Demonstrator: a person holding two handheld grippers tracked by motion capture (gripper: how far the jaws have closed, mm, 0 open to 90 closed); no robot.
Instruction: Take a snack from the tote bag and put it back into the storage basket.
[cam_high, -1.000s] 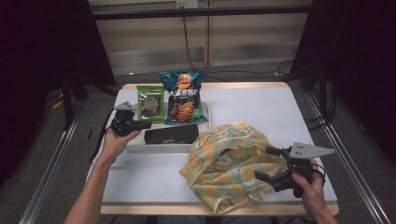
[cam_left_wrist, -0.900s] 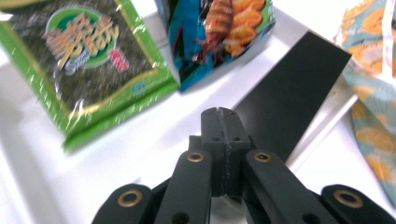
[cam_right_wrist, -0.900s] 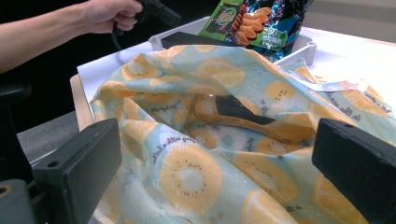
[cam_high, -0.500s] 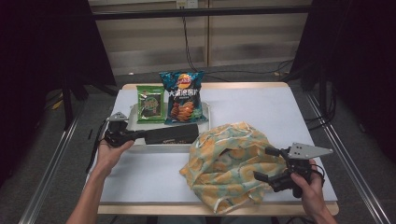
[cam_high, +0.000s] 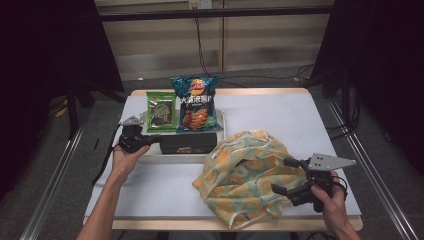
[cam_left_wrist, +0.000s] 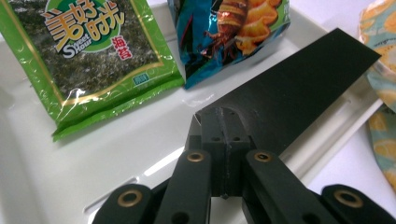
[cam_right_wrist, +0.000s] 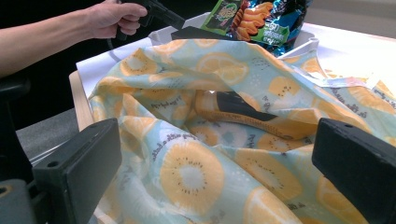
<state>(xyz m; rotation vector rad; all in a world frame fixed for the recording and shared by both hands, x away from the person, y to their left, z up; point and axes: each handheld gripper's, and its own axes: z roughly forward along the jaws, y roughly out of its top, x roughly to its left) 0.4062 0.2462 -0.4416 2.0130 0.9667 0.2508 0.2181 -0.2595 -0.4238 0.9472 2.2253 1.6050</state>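
High view, left claw (cam_high: 150, 140) shifted nearer black box (cam_high: 189, 143)

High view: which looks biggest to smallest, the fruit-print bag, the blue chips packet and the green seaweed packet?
1. fruit-print bag
2. blue chips packet
3. green seaweed packet
The packets lie farther from the camera.
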